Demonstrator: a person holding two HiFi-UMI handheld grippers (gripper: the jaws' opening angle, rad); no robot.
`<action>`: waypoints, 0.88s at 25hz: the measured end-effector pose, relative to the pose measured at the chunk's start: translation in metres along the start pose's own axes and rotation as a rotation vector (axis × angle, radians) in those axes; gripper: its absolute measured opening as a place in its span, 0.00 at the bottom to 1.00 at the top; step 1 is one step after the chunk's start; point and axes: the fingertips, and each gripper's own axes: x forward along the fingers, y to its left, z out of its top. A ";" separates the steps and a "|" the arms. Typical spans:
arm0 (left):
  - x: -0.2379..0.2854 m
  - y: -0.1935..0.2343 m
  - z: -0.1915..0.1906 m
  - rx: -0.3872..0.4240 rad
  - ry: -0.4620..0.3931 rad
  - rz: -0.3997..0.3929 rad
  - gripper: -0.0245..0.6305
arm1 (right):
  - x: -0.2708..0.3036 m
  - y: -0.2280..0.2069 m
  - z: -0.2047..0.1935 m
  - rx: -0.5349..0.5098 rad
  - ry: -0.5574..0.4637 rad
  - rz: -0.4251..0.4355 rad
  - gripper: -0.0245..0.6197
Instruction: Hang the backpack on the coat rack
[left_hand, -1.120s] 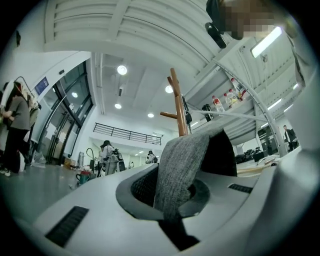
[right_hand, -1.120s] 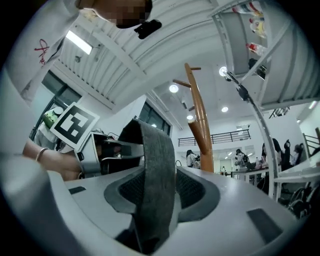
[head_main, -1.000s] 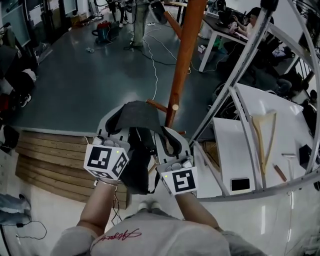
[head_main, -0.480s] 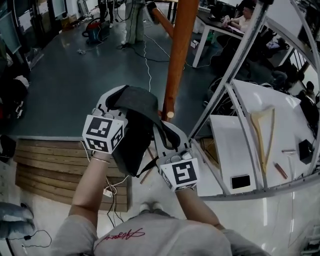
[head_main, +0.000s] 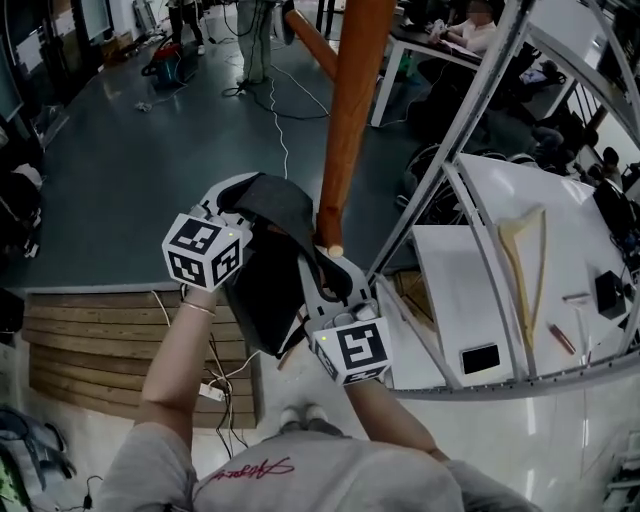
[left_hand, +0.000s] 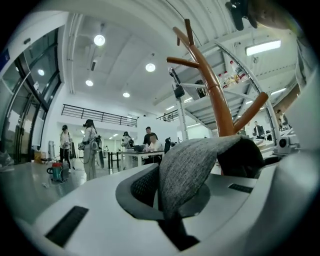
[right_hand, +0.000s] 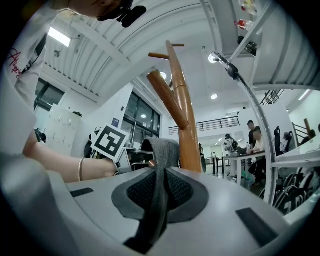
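Observation:
A dark backpack (head_main: 262, 295) hangs between my two grippers, close in front of the orange-brown wooden coat rack (head_main: 350, 110). Its grey top strap (head_main: 285, 205) arches over beside a low peg (head_main: 334, 249). My left gripper (head_main: 238, 190) is shut on the strap (left_hand: 192, 165), with the rack's branches (left_hand: 217, 105) just behind in the left gripper view. A second strap band (right_hand: 161, 170) is pinched in my right gripper (head_main: 335, 272), and the pole (right_hand: 186, 132) stands right behind it. Both grippers (left_hand: 170, 212) (right_hand: 154, 205) point about level.
A white tubular frame (head_main: 470, 170) stands right of the rack. Beyond it a white table (head_main: 450, 290) carries a wooden hanger (head_main: 527, 255) and a phone (head_main: 480, 358). A wooden platform (head_main: 90, 350) lies at the left, cables (head_main: 285, 120) cross the floor, and people (head_main: 455, 15) sit far back.
Both grippers have carried the backpack closer to the rack's pole. The left one moved farther, up the picture, bringing the strap beside the low peg.

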 end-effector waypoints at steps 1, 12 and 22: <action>0.004 -0.001 -0.006 -0.001 0.015 -0.017 0.09 | 0.001 -0.002 -0.002 0.007 0.004 -0.005 0.10; 0.022 -0.010 -0.055 -0.041 0.078 -0.178 0.09 | 0.001 0.000 -0.037 0.047 0.061 -0.013 0.10; 0.015 -0.031 -0.048 -0.002 0.050 -0.402 0.09 | -0.002 0.013 -0.028 0.048 0.022 0.004 0.11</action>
